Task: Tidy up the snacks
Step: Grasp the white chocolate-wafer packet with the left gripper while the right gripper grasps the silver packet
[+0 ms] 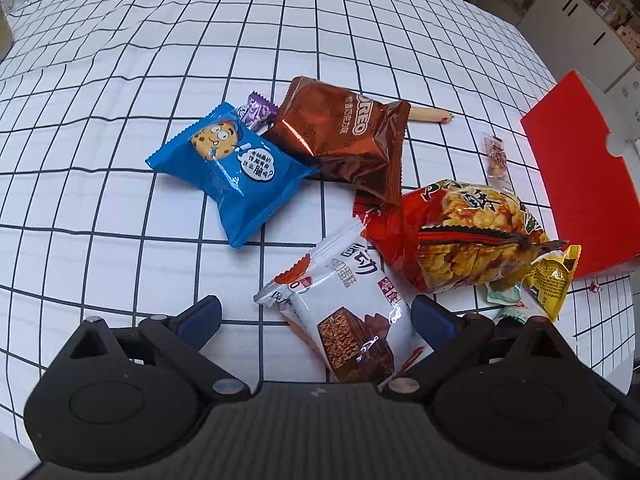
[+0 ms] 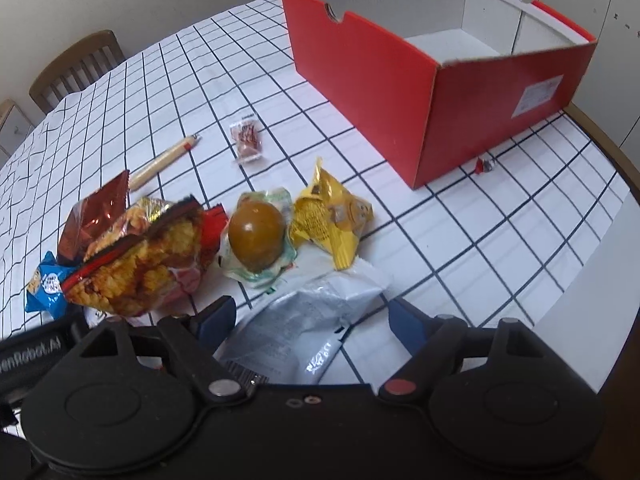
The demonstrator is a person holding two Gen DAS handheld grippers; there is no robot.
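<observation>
**Operator:** Nearest to me, the left gripper has its jaws spread wide with the white wafer packet lying between them; the pads sit on either side of it and I see no squeeze on the film. The right gripper is likewise open around the silver foil packet, pads apart from it.

**Spotter:** How do you expect those two to handle?

**Operator:** Light, I'd judge, and slippery. The wafer packet looks puffed with air and the biscuit inside will crack if pinched hard, so I'd close across the packet's narrow middle, gently. The foil one lies flat and creased; I'd take it at the body, not the crimped end.

**Spotter:** And beyond them?

**Operator:** Just past the right gripper, a sealed brown egg in soft clear wrap, touching the yellow pouch. It's round and probably heavier, likely to roll out of a grip. Beside it the red crisp bag, crinkly and crushable. Further on, the blue cookie packet lies against the brown Oreo bag, with a purple sweet tucked behind.

**Spotter:** Where does it all go?

**Operator:** Presumably the red box, farthest off on the checked tablecloth, open-topped with nothing visible inside it.
</observation>
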